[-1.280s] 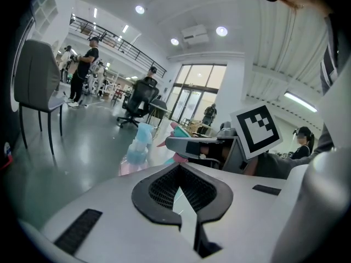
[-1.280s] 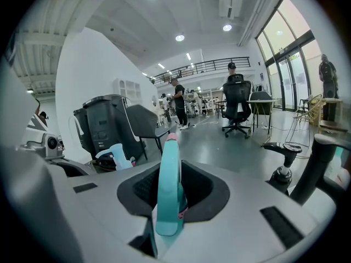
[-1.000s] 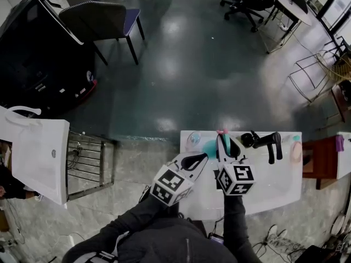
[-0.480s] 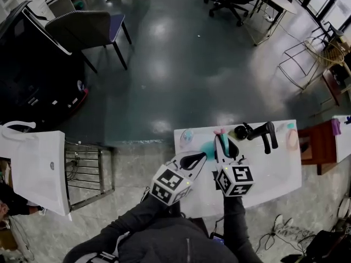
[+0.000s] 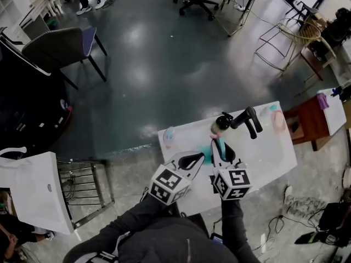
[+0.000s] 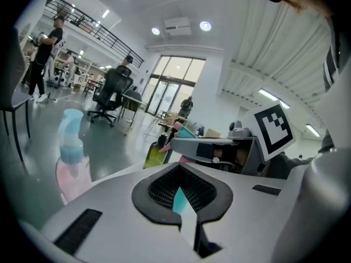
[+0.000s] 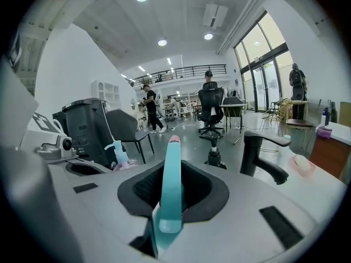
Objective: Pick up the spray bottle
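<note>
Nothing is lifted yet. The spray bottle stands untouched at the far left corner of the table. The left gripper, jaws together and empty, hovers just right of it, nearer the person. Further right, the right gripper is clamped on a teal stick. The reach and grasp are still to do.

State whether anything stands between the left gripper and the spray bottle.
Nothing visible does. The bottle stands at the table's far left corner, beyond and to the left of the left gripper, with bare tabletop between them.
</note>
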`<state>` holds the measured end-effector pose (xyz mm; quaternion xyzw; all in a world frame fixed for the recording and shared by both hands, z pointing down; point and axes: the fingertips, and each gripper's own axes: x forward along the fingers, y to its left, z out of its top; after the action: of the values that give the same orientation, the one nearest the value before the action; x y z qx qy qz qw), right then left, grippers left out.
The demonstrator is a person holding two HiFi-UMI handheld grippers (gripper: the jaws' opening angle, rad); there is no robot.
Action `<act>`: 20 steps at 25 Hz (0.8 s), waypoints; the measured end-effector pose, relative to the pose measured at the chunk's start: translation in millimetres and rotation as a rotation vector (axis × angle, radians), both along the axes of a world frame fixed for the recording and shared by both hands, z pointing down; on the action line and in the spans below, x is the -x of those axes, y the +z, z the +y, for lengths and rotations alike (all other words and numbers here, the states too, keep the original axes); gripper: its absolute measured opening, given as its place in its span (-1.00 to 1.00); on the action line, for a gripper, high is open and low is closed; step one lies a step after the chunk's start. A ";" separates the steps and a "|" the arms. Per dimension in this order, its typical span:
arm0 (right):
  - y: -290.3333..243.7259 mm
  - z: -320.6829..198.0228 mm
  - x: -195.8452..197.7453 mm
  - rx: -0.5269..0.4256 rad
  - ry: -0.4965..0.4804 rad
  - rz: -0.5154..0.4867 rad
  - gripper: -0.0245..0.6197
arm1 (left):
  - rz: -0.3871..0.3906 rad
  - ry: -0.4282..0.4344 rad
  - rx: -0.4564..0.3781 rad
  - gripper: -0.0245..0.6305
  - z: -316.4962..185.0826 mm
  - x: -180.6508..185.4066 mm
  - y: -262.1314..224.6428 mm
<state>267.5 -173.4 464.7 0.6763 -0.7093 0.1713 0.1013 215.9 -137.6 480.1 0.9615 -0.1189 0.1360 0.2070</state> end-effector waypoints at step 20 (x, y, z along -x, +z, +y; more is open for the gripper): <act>7.5 139.0 -92.0 0.024 0.388 -0.009 -0.72 | -0.017 0.378 -0.002 -0.91 103.7 -81.6 6.1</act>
<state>359.5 -34.4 472.2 0.7983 -0.5640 0.1989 0.0713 297.5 -33.9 486.2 0.9657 0.0621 0.1805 0.1759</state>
